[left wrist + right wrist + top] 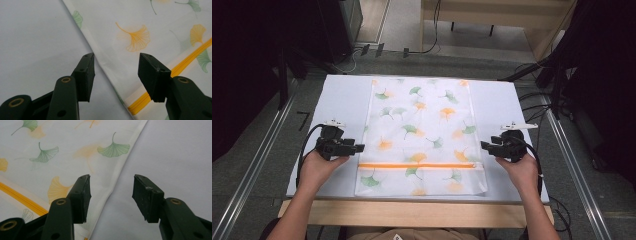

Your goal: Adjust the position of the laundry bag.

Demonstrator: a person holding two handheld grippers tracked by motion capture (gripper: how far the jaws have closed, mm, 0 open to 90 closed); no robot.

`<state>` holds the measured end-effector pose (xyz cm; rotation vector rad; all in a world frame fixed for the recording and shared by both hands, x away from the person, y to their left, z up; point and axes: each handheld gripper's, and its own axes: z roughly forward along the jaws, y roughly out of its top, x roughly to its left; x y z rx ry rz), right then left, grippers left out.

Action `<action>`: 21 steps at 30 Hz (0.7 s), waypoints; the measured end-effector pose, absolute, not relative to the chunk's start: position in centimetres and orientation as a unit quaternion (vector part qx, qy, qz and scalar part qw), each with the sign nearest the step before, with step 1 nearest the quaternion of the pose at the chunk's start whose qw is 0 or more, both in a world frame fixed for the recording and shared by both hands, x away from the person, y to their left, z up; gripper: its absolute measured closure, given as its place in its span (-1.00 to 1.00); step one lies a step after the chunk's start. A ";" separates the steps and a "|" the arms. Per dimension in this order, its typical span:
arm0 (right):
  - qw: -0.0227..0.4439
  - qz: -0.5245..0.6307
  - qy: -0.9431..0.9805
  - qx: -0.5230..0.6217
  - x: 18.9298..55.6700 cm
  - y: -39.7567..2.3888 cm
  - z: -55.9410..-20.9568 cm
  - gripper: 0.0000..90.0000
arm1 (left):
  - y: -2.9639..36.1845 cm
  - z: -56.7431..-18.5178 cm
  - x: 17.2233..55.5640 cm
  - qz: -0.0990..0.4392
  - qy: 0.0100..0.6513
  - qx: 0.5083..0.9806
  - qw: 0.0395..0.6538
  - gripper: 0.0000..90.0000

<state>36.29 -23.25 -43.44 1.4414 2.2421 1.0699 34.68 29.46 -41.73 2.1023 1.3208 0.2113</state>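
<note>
At the leaf-print bag's [422, 132] side edges, left claw [358, 148] and right claw [484, 146], both released.

I see a white cloth bag [422, 130] with a print of ginkgo leaves in green and orange (some are very pale). Its zipper [417, 165] is bright orange. The table [342, 100] under it is pale grey-white. Both my grippers, left [357, 148] and right [484, 145], are black.
</note>
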 end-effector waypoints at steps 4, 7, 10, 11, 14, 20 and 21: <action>0.137 0.367 0.774 0.498 36.2 -23.4 -43.5 0.08 | 29.4 -41.9 34.8 0.084 0.503 0.800 0.315 0.00; 0.139 0.361 0.777 0.496 36.2 -23.3 -43.6 0.06 | 29.4 -42.1 34.9 0.084 0.503 0.802 0.313 -0.01; 0.135 0.363 0.779 0.493 36.1 -23.1 -43.7 0.07 | 29.4 -42.4 35.1 0.082 0.506 0.799 0.314 -0.02; 0.136 0.362 0.780 0.492 36.1 -23.0 -43.7 0.07 | 29.4 -42.4 35.1 0.079 0.507 0.798 0.316 -0.03; 0.134 0.361 0.781 0.492 36.1 -22.9 -43.8 0.08 | 29.4 -42.6 35.2 0.077 0.507 0.799 0.313 -0.03; 0.131 0.362 0.779 0.494 36.1 -22.7 -43.9 0.12 | 29.0 -43.1 35.4 0.073 0.510 0.800 0.307 -0.03; 0.130 0.361 0.780 0.494 36.1 -22.7 -43.9 0.13 | 29.0 -43.2 35.5 0.070 0.514 0.798 0.306 -0.03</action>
